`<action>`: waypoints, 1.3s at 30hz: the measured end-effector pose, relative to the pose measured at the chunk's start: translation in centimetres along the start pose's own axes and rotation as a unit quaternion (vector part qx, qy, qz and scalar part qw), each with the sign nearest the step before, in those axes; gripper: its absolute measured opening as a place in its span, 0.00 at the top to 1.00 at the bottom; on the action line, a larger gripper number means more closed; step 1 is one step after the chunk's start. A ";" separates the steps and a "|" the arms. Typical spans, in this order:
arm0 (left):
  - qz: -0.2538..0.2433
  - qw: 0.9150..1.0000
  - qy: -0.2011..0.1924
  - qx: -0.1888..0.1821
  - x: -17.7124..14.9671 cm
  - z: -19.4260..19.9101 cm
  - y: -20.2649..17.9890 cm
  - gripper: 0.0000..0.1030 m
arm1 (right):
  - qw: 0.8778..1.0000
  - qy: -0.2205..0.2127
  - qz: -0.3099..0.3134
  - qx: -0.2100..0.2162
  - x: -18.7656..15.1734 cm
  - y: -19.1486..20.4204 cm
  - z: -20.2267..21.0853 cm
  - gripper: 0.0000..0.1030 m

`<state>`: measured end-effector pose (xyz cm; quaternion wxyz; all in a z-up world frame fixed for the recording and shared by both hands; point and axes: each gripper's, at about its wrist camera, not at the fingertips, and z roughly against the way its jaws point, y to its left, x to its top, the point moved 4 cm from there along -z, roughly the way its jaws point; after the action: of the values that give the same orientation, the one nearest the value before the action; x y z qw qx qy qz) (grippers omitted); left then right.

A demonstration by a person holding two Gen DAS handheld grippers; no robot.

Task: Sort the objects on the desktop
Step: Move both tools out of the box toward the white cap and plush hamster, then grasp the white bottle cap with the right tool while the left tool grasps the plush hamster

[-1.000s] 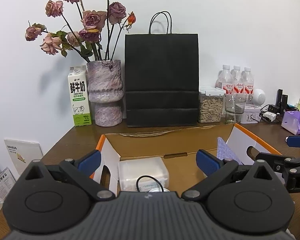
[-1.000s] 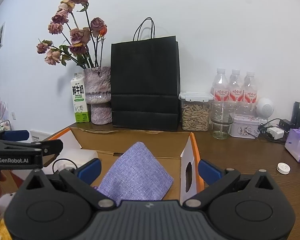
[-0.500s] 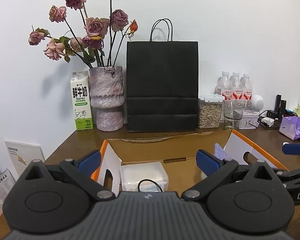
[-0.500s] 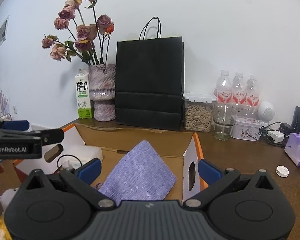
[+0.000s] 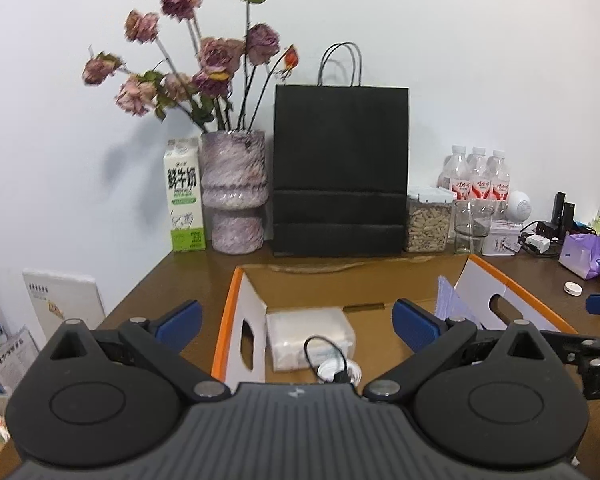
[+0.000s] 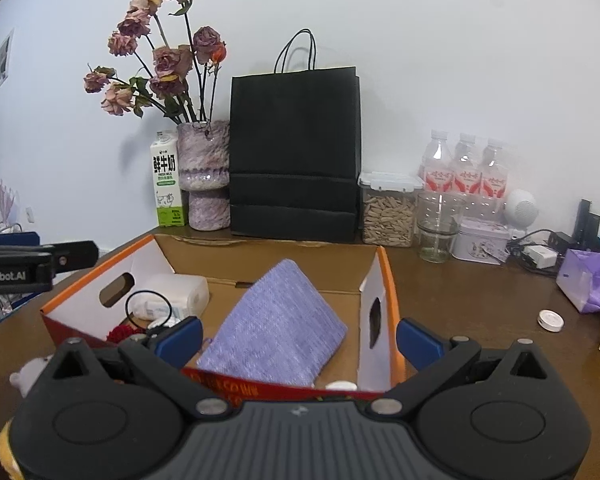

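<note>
Each gripper, the left gripper (image 5: 296, 316) and the right gripper (image 6: 298, 334), has a dark grey ribbed body near the camera, flanked by two round black discs. Black linkage arms with silver screws lead to blue fingertips (image 5: 179, 318). White "GenRobot.AI" lettering marks the left one's black side.

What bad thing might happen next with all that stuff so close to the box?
The right claw hangs open over the cardboard box; swinging toward the small white cap might snag the upright flap. The empty glass jar behind the box could tip if bumped. The black cord loop inside might catch a claw finger.
</note>
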<state>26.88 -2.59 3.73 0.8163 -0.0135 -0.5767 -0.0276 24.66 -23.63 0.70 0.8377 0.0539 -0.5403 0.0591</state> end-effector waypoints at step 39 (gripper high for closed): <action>0.014 0.997 0.068 0.039 -5.8 2.9 3.9 0.00 | 0.995 0.091 -0.023 -0.043 -6.9 -5.8 0.6 0.26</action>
<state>22.42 1.62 -0.73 0.8540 0.0119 -0.5201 0.0056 22.20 -29.76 -5.51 0.8863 0.0248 -0.4620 0.0212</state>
